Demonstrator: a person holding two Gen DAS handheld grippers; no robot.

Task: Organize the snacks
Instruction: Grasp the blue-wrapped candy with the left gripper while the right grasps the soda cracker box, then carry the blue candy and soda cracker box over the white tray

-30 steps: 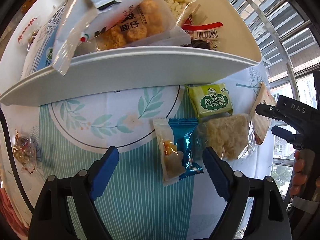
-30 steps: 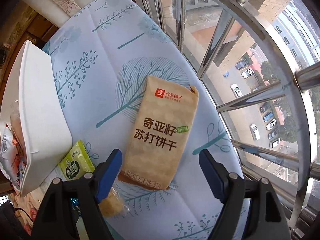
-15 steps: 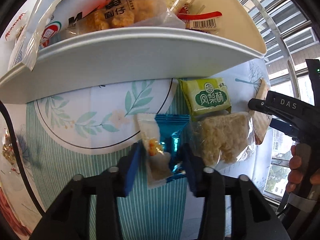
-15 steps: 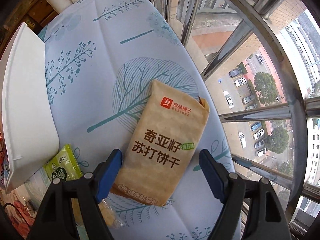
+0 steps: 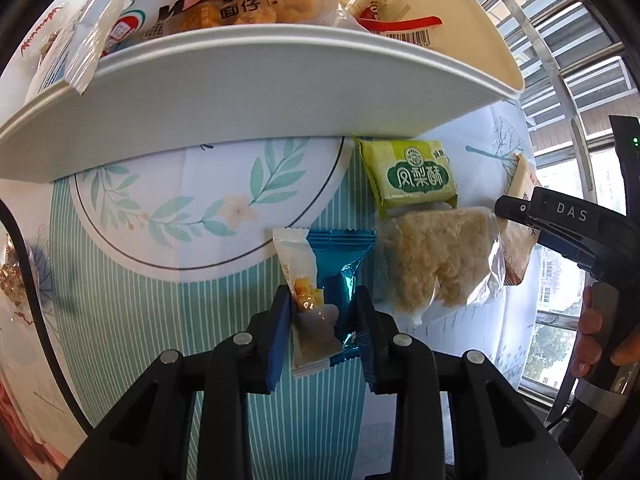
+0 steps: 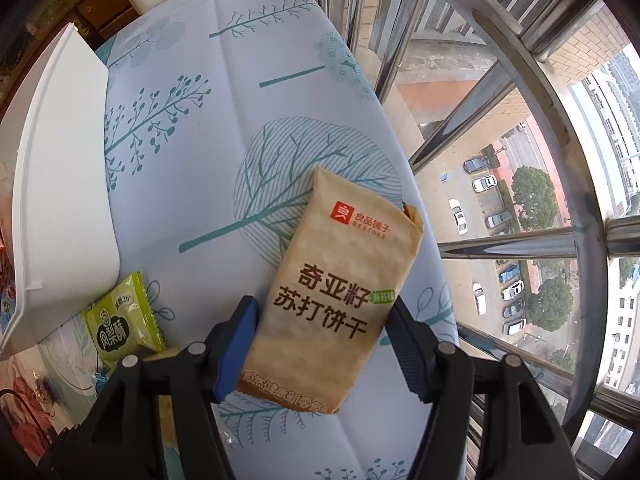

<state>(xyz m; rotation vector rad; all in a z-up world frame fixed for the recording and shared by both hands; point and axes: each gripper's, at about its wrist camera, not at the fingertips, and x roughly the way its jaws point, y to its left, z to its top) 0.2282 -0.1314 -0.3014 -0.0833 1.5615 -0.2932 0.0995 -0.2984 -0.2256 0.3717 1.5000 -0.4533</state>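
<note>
Left gripper (image 5: 322, 322) closed on crinkled blue packet (image 5: 342, 270).

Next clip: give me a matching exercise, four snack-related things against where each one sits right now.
Things:
1. blue foil and clear candy packet
2. tan paper cracker pack
3. green pineapple-cake packet
4. white plastic tray

Places:
A. loaded with snack bags
B. pinched in the left claw
C. on the cloth just below the tray's rim
D. between the right claw's closing pads

Pairs: 1-B, 2-D, 3-C, 4-A
</note>
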